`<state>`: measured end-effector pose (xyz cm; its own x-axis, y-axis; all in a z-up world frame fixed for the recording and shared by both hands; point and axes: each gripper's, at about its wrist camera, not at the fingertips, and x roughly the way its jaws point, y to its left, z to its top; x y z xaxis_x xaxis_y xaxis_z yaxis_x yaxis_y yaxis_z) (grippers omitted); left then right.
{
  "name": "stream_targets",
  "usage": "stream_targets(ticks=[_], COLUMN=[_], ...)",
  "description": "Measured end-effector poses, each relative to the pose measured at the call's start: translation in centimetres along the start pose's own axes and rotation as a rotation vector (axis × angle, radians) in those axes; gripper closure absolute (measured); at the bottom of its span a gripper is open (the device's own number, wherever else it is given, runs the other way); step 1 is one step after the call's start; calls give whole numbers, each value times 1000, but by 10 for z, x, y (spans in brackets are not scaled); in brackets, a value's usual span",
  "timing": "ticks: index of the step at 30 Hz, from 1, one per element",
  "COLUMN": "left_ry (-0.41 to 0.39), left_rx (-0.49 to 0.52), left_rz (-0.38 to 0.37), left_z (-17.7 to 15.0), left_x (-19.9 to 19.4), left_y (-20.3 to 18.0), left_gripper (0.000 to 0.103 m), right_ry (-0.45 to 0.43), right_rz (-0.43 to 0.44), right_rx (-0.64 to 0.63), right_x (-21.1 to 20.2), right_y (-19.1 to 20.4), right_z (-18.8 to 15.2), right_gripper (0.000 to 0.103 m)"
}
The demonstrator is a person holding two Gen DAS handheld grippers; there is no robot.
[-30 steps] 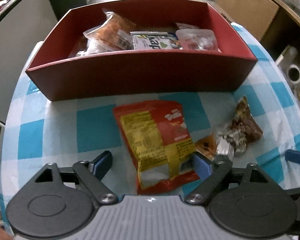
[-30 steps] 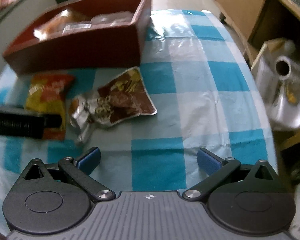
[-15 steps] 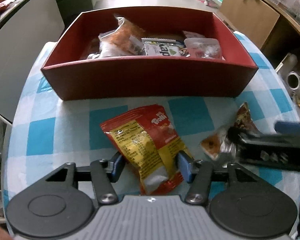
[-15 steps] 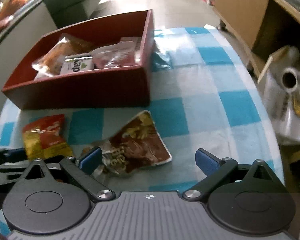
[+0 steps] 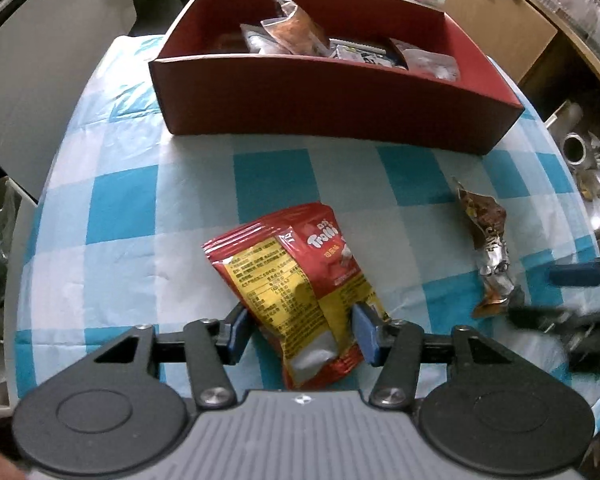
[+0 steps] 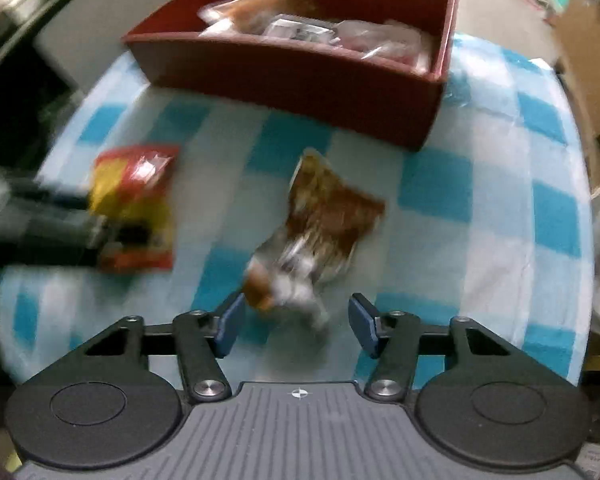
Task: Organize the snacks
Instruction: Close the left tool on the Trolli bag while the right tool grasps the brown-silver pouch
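Note:
My left gripper [image 5: 300, 332] is shut on the lower end of a red and yellow gummy bag [image 5: 296, 264], which tilts up off the checked cloth. The same bag [image 6: 136, 200] shows blurred at the left of the right wrist view. A crumpled brown and silver snack bag [image 6: 328, 220] lies right of it, also seen from the left wrist [image 5: 486, 240]. My right gripper [image 6: 297, 326] straddles that bag's crumpled near end. Its jaws are closing, and a gap still shows by the right pad. The red box [image 5: 332, 104] behind holds several snack packets.
The blue and white checked tablecloth [image 5: 140, 184] covers a small table whose edges drop off left and right. A cardboard box [image 5: 496, 20] and a metal pot [image 5: 576, 148] sit beyond the right edge. A white cabinet [image 5: 40, 80] stands at the left.
My left gripper closed on the red gummy bag and carried it a little across the table. My right gripper came over the brown bag, and its jaws narrowed around the crumpled end.

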<state>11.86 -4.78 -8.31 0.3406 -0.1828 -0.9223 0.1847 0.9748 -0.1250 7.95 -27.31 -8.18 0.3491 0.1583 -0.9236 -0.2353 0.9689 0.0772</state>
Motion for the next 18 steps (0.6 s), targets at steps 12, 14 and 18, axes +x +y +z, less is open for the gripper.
stream_targets(ticks=[12, 14, 18], left_ry=[-43, -58, -83], left_rx=[-96, -49, -1], left_rz=[67, 80, 82], left_z=[11, 11, 11], left_x=[10, 9, 3], left_y=[-11, -18, -25], left_gripper=[44, 51, 60], right_ry=[-52, -58, -46], right_rz=[-141, -131, -105], right_rx=[27, -4, -5], right_x=[32, 28, 23], right_y=[25, 29, 23], right_z=[21, 19, 14], right_gripper=[24, 34, 40])
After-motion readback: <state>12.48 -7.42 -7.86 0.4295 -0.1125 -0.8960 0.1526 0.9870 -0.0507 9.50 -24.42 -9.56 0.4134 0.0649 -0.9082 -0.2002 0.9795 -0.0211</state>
